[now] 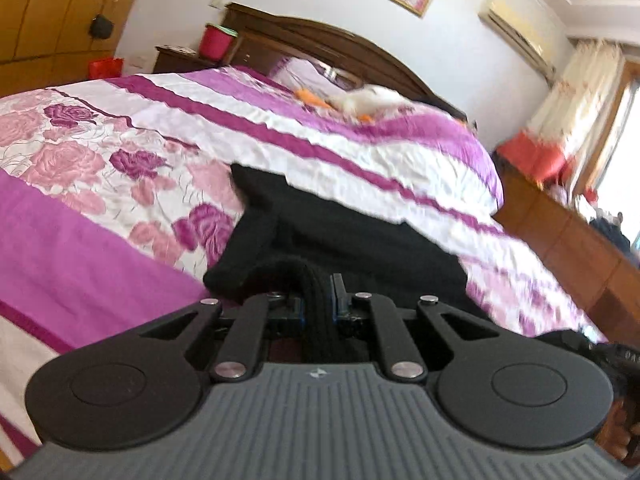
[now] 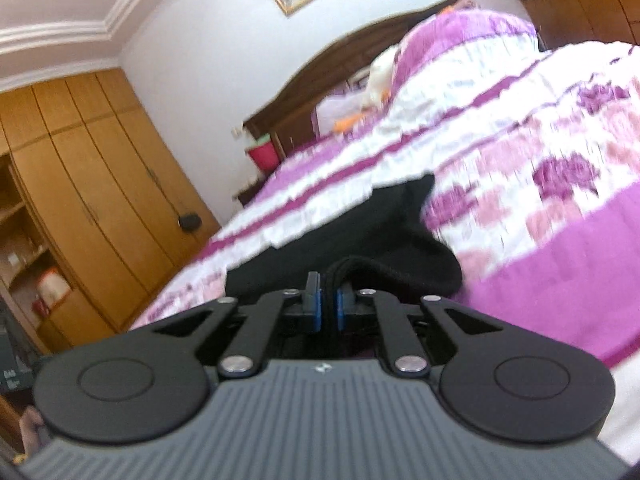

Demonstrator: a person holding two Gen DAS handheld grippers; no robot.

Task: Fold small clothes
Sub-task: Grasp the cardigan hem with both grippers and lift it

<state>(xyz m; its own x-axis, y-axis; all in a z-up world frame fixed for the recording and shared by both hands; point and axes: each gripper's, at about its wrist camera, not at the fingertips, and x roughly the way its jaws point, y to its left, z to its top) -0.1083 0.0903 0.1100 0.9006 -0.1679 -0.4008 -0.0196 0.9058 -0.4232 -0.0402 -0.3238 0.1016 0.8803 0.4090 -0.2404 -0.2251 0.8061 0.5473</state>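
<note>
Black garment [image 1: 360,236] on floral bedspread [image 1: 120,152], wardrobe [image 2: 100,184]

A plain black garment [image 1: 352,236] lies on a bedspread [image 1: 120,216] banded in magenta, purple and white, with pink and plum roses. Blue pads line the black left gripper [image 1: 316,300] and right gripper [image 2: 328,304]. Red bucket [image 1: 216,42]; dark-brown headboard [image 1: 320,44]; honey-toned wardrobe [image 2: 104,184].

One black garment [image 1: 352,236], two tongs [image 1: 318,300]
</note>
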